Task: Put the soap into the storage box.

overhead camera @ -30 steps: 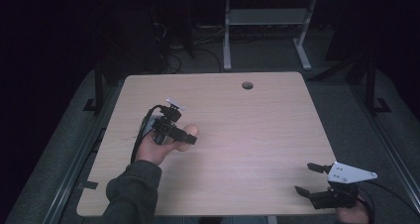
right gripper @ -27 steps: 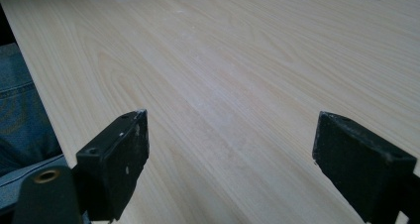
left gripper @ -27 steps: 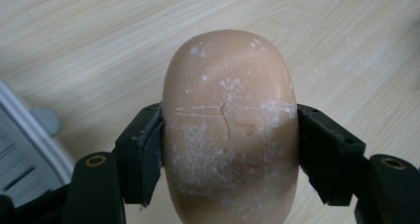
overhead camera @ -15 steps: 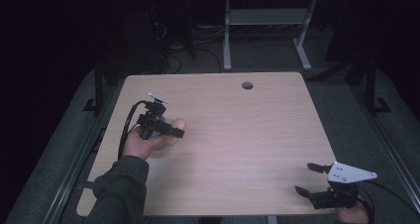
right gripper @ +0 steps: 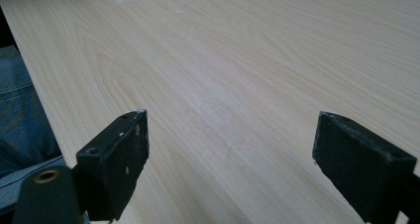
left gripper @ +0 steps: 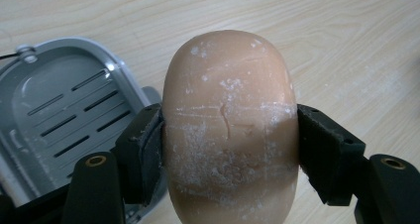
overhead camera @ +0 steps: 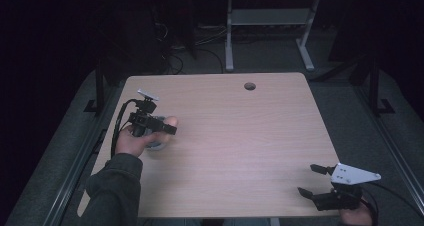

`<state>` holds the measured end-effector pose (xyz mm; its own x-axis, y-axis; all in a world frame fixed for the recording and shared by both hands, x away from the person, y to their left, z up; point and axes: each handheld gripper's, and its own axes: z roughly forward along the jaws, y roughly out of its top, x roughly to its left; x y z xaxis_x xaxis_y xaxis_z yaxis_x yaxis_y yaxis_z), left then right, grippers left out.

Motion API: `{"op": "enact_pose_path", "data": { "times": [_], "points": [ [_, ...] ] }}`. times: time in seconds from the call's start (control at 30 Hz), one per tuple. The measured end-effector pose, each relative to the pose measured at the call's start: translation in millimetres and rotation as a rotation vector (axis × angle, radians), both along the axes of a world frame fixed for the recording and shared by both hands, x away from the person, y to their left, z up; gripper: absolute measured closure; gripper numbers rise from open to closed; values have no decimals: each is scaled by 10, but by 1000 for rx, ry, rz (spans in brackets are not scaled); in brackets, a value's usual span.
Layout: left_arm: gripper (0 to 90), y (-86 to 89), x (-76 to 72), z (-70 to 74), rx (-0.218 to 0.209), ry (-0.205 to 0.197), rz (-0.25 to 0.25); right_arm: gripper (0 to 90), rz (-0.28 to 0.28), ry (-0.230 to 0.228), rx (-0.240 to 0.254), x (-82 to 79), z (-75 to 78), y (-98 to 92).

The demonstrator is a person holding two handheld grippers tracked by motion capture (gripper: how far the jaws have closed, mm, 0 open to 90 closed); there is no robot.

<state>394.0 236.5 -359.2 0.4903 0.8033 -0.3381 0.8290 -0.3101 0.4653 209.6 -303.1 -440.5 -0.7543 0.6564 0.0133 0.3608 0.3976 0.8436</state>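
Overhead facing forward; claw cameras close, table (overhead camera: 240, 121) shared

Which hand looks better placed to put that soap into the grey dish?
Left. The left gripper already clamps the soap beside the grey dish; the right gripper sits open at the table's far corner.

Dark grey-green sleeve (overhead camera: 112, 186) on the left forearm, blue jeans (right gripper: 20, 115) at the knee, left gripper (overhead camera: 150, 126) black with thick black cable (overhead camera: 117, 128), brass-ringed screw holes, worn dusty fingers (left gripper: 143, 149), right gripper (overhead camera: 320, 181) topped by a grey three-cornered plate (overhead camera: 356, 174).
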Motion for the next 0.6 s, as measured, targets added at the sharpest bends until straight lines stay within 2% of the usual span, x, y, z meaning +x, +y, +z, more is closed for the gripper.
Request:
{"op": "enact_pose_path", "data": {
  "times": [0.6],
  "points": [
    [323,289,120,-59,14,15,93,138,-1,6,0,0,-10,3]
  ]
}}
